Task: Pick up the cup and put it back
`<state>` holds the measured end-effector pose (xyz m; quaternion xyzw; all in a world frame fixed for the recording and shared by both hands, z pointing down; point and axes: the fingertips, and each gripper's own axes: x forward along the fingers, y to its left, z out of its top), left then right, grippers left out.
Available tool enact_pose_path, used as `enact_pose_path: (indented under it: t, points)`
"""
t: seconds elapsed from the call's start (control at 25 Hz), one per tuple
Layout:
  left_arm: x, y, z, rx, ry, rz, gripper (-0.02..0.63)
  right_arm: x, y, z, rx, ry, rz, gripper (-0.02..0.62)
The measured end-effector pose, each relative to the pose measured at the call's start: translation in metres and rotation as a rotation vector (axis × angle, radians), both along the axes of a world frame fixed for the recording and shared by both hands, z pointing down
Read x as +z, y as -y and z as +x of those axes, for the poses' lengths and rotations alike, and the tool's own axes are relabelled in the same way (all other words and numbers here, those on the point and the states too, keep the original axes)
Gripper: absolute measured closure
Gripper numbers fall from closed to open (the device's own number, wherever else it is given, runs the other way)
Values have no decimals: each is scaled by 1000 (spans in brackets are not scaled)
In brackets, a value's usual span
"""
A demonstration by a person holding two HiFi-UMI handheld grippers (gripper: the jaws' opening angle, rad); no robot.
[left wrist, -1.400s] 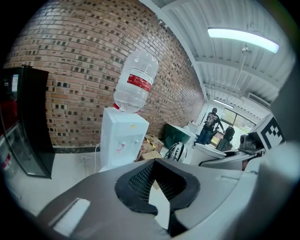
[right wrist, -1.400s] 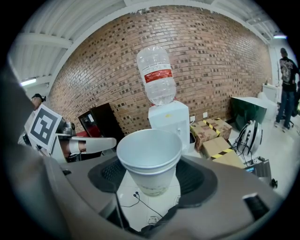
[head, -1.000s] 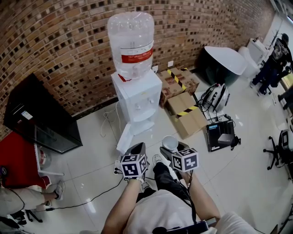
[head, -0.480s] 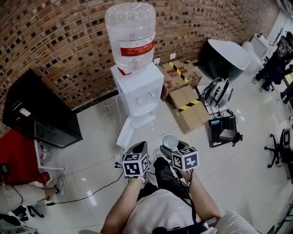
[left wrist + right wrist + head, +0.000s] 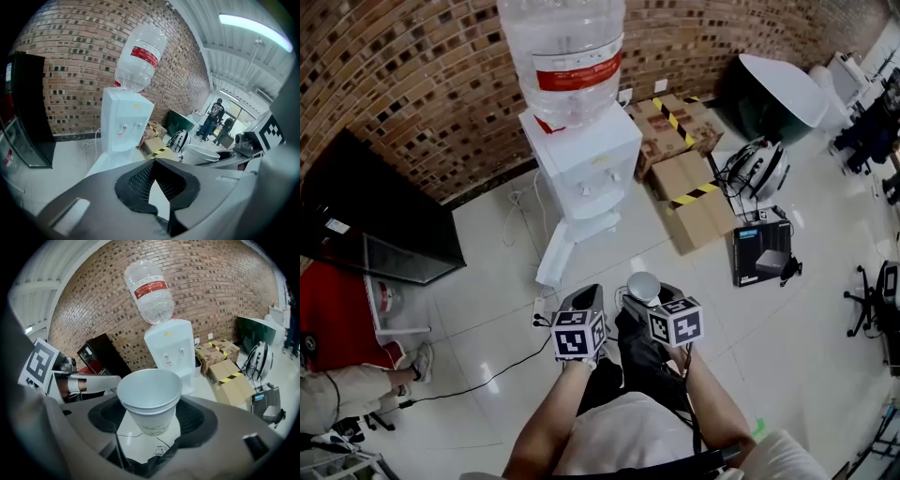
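Note:
A white paper cup, seemingly two nested, stands upright between the jaws of my right gripper, which is shut on its sides. In the right gripper view the cup fills the middle, its open mouth up. My left gripper hangs beside it at the left, jaws closed together with nothing between them. From the left gripper view the cup's rim shows at the right. Ahead stands a white water dispenser with a clear bottle on top.
Cardboard boxes with striped tape lie right of the dispenser. A black cabinet stands at the left, and a black device and a cable lie on the tiled floor. A person's legs show at lower left.
Both grippers have sunk a little together, the cup still in the right one. The head view has shifted, so the dispenser sits higher in the picture.

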<state>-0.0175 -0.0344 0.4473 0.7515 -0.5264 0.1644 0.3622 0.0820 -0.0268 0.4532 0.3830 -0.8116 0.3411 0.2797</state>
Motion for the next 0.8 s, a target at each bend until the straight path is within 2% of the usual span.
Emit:
enact_pose_path:
  t: [0.24,0.44,0.8]
  points:
    - [39,20,-11,-13,38,-53,601,41,26,-6,-39,-20,-42,255]
    - [81,34,-21,-24,45,-73,601,88,57,-11,-117,-84,-32,255]
    - [197,52,-30,-28,62,-87,601,209,120,-23,-160,-110,23,253]
